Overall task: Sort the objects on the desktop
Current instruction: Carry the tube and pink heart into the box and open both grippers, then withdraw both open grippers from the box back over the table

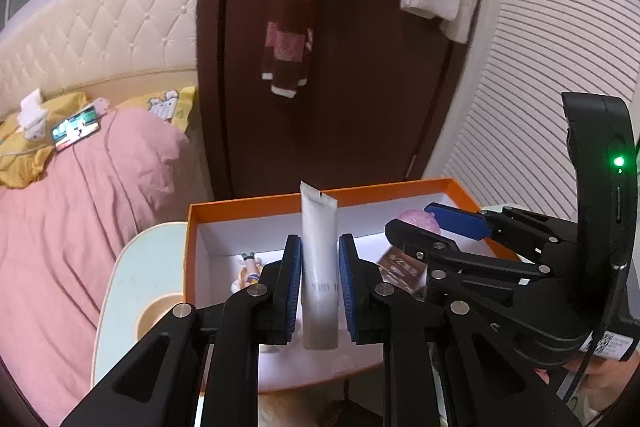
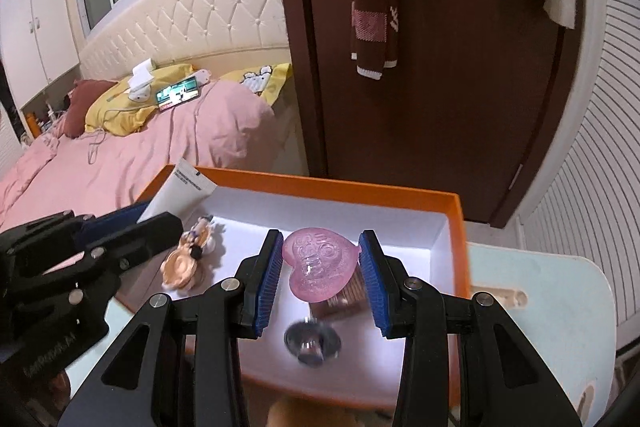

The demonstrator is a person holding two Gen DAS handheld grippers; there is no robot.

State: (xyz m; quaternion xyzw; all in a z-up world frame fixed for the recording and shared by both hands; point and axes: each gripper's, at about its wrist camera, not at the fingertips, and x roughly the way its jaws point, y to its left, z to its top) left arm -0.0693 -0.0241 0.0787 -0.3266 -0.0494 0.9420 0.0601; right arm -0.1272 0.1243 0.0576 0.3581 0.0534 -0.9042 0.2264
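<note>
A white tube stands upright between the blue pads of my left gripper, above the orange box; a thin gap shows on each side of it, so the jaws are open. In the right wrist view the tube leans over the box's left wall beside the left gripper. My right gripper is shut on a pink heart-shaped thing with a shiny round end, over the box's white floor. The right gripper reaches in from the right in the left wrist view.
A small figurine and a brown packet lie inside the box. The box sits on a pale blue table with a round recess. A pink bed is to the left. A dark door hung with clothes stands behind.
</note>
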